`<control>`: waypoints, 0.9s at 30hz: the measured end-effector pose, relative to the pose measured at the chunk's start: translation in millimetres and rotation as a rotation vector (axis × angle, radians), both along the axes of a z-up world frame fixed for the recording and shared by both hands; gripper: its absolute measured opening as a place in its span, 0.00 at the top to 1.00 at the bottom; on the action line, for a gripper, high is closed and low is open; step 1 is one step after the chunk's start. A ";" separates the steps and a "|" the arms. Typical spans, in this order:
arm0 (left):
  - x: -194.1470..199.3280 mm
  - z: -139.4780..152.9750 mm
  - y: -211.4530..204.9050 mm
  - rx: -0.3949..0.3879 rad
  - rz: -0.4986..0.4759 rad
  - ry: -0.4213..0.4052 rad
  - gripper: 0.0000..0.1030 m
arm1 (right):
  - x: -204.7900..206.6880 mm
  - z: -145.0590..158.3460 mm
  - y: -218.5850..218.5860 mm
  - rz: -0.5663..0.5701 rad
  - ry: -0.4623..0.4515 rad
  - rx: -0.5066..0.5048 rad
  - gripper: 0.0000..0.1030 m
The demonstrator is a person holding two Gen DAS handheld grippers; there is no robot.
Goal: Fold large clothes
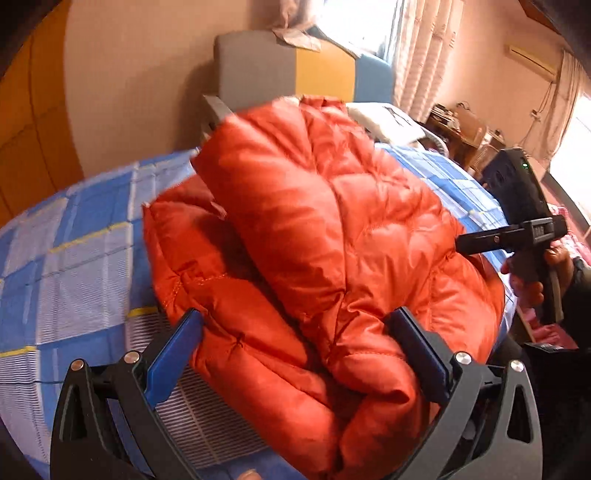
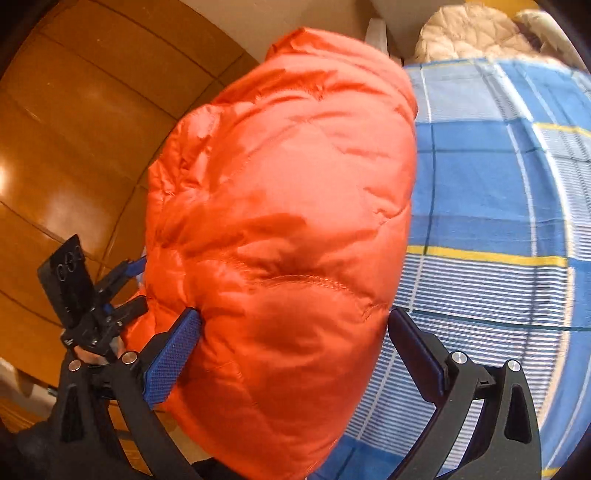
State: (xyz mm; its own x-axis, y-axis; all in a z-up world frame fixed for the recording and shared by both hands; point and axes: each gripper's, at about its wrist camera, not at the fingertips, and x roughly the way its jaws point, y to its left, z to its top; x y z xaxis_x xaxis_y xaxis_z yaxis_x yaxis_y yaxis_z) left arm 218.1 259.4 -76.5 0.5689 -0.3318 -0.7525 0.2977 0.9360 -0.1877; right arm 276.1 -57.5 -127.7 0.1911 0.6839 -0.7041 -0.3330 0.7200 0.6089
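Orange down jacket [image 1: 317,229] lies bunched on the blue plaid bedsheet [image 1: 74,258], partly folded. Left gripper [image 1: 295,350] and right gripper [image 2: 295,350] each straddle a puffy fold, jaws wide; whether either actually clamps fabric cannot be told, likely compressing bulk.

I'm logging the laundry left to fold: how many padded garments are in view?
2. The orange puffer jacket lies bunched on the blue checked bedsheet, between both grippers' fingers. A beige quilted garment sits at the bed's far end. Others may be hidden.
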 end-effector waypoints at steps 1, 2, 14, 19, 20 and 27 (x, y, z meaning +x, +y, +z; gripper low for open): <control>2.7 -3.7 3.2 -0.014 -0.002 0.012 0.02 | 3.3 -4.8 1.3 0.009 0.017 0.010 0.03; 7.0 -10.1 8.8 -0.046 -0.001 0.033 0.02 | 6.6 -7.6 3.0 0.018 0.029 0.022 0.03; 8.0 -52.3 29.2 -0.387 0.029 0.044 0.42 | 21.4 -18.1 25.6 0.074 0.035 0.101 0.32; 2.0 -45.2 22.3 -0.462 0.031 0.005 0.56 | 8.5 16.6 29.5 0.098 -0.102 0.056 0.59; 0.6 -38.9 17.0 -0.468 0.029 -0.012 0.57 | 5.7 26.1 29.2 0.100 -0.133 0.052 0.60; 11.2 10.4 -30.1 -0.481 -0.069 -0.102 0.57 | -13.2 89.9 -17.1 0.082 -0.319 0.031 0.64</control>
State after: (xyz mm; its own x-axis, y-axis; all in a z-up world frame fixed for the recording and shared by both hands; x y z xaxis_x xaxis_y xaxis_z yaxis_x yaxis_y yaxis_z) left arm 229.3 229.3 -66.1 0.5962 -0.6675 -0.4461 0.3956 0.7277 -0.5603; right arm 262.9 -74.6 -37.8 0.3423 0.7262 -0.5963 -0.5663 0.6658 0.4858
